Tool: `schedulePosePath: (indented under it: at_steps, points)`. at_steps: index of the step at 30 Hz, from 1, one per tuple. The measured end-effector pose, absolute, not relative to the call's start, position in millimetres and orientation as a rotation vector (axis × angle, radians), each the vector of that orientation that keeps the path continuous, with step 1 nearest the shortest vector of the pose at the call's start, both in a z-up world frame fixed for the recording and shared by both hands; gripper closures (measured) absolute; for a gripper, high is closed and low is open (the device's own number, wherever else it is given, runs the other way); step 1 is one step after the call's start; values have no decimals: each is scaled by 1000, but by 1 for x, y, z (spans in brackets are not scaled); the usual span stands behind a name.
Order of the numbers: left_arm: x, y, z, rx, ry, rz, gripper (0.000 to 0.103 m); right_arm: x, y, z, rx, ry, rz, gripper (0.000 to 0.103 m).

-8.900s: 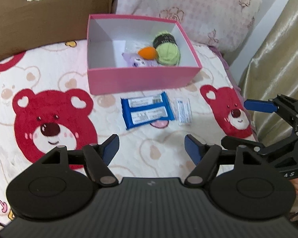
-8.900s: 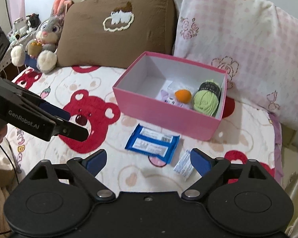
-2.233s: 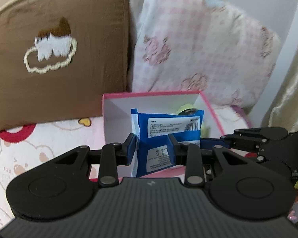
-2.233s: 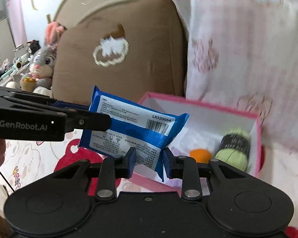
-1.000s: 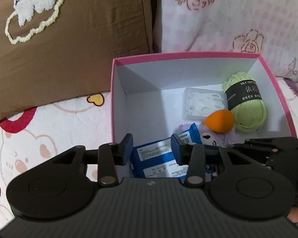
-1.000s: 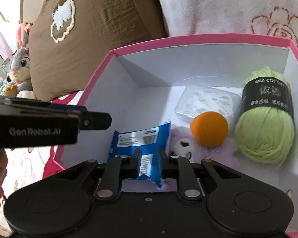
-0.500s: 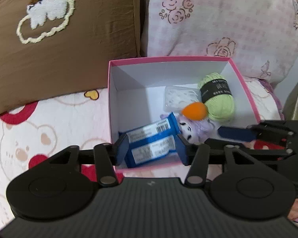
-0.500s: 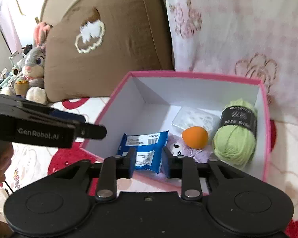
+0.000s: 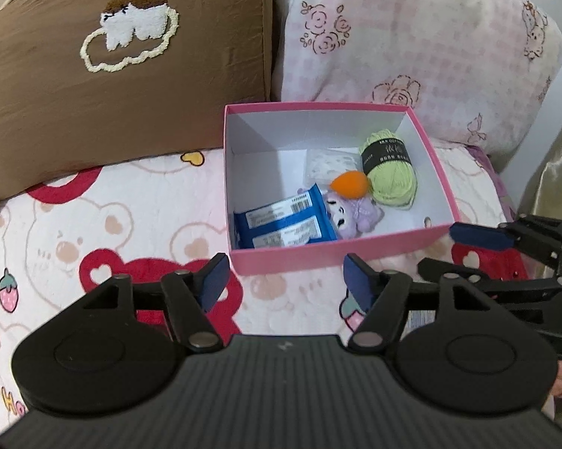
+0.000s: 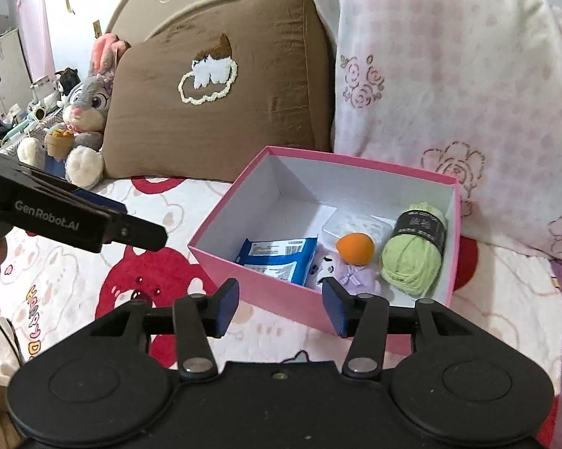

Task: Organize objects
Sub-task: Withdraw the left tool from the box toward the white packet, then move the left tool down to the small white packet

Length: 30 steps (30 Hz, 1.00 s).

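Observation:
A pink box (image 9: 333, 252) (image 10: 266, 297) sits on the bear-print blanket before two pillows. Inside lie a blue packet (image 9: 284, 224) (image 10: 279, 256), a purple plush (image 9: 350, 213) (image 10: 346, 273), an orange sponge (image 9: 350, 184) (image 10: 355, 247), a green yarn ball (image 9: 391, 176) (image 10: 412, 258) and a clear packet (image 9: 327, 162). My left gripper (image 9: 284, 280) is open and empty, just in front of the box. My right gripper (image 10: 281, 305) is open and empty at the box's near wall; it also shows at the right of the left wrist view (image 9: 479, 235).
A brown pillow (image 9: 123, 75) and a pink pillow (image 9: 412, 52) stand behind the box. A grey bunny plush (image 10: 82, 112) sits at the far left. A gold curtain (image 9: 558, 157) hangs on the right. A small white packet (image 9: 417, 318) lies partly hidden behind the left gripper.
Both grippers let go of the blue packet in the box, opened wider and drew back. The packet now lies flat at the box's front left.

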<state>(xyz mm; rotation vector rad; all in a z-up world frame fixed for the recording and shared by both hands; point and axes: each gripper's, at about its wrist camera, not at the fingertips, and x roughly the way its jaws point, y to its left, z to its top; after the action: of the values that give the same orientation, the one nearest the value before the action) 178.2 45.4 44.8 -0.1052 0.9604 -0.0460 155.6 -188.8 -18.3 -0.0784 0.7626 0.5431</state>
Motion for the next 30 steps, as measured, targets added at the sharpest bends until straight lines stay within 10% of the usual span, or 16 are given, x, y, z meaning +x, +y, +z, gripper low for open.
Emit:
schedulePosePath:
  at_steps: [10,12,30]
  points:
    - [140,43,59,-97,963,-43,29,118,-200,-1,-128,744,556,27]
    - [132,39,59,-95,961,-52,27,112,-201,-1,-140,758,546,8]
    - [92,-5,37,-62,1020,-194,8,53,-240,-26,-154,839,552,8]
